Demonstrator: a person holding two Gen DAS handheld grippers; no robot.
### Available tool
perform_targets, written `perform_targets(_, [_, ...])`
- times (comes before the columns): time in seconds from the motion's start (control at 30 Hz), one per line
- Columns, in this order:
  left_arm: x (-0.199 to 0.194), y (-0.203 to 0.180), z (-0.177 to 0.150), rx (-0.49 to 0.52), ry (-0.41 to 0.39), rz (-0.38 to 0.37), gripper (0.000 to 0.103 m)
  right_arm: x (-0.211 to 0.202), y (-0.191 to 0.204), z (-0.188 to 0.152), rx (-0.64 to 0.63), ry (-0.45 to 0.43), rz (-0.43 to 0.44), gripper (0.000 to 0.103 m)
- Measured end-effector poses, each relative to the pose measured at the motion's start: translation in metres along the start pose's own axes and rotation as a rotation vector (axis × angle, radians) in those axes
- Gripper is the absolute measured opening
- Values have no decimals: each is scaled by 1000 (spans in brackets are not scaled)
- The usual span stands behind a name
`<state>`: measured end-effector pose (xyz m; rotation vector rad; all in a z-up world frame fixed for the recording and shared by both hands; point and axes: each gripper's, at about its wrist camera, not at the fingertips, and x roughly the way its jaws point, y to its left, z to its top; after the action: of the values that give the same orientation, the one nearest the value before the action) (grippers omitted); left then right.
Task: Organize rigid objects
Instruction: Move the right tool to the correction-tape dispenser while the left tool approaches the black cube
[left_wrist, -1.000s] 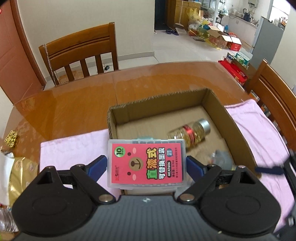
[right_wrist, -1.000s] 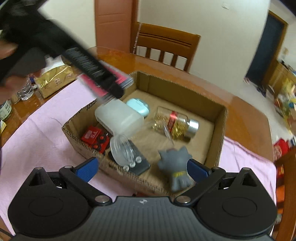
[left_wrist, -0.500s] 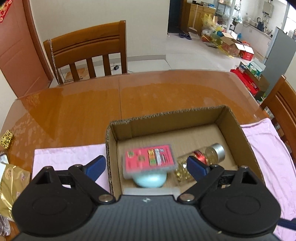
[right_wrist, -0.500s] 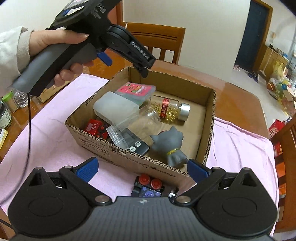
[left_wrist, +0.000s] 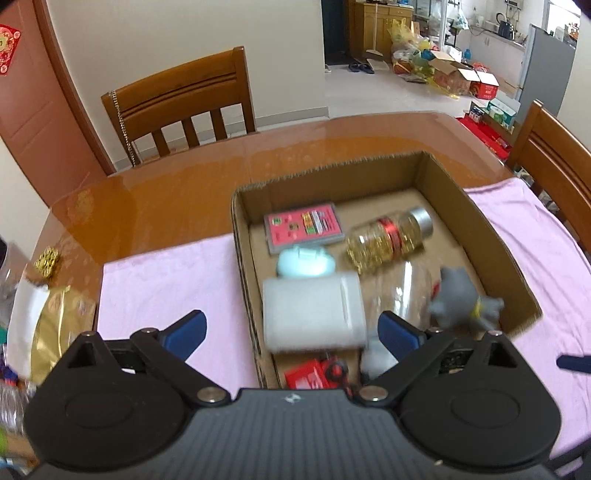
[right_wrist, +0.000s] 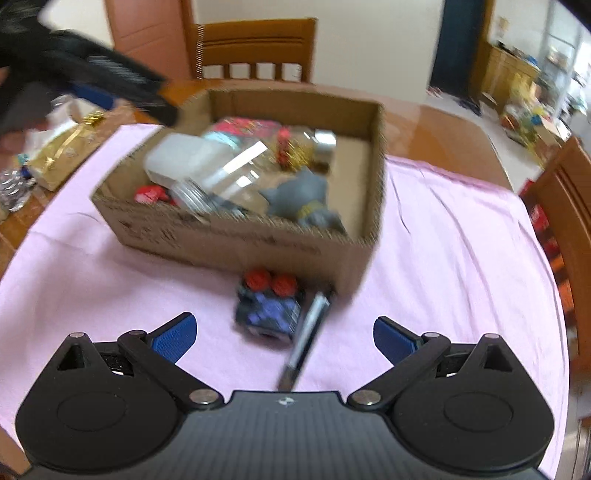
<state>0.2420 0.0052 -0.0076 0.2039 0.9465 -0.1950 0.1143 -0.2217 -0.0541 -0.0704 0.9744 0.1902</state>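
Observation:
A cardboard box on a pink cloth holds a pink card case, a pale blue case, a white plastic tub, a bottle of gold pins, a clear jar, a grey cat figure and a red pack. My left gripper is open and empty above the box's near left corner. My right gripper is open and empty above a dark blue block with red knobs and a dark pen, both on the cloth in front of the box.
The pink cloth covers the wooden table. A gold packet and small clutter lie at the table's left edge. Wooden chairs stand at the far side and at the right.
My left gripper let go of the pink card case, which now lies in the box's far left corner, and pulled back. My right gripper drew back to the block and pen.

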Motion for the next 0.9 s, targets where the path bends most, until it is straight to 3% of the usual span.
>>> perform_targets(0.1, [-7,-3,-18,-5,7,-1,99,8,-6,-10,23,1,-47,103])
perform_targets(0.27, [-16,-9,-46,-30,13,-4,99,12,-23,-18,134,-13,-49,103])
perform_targets(0.43, [-23,-20,-67,-15,11,5,99,19,-34,-21,167,3,-72,103])
perform_targets(0.73, [-18,-39,-86,-1,44,-40,99,17,-57,-32,220,21,-93,103])
perform_targets(0.9, [-14,-50,-89,31,59,-42,99,17,-68,-36,244,31,-155,103])
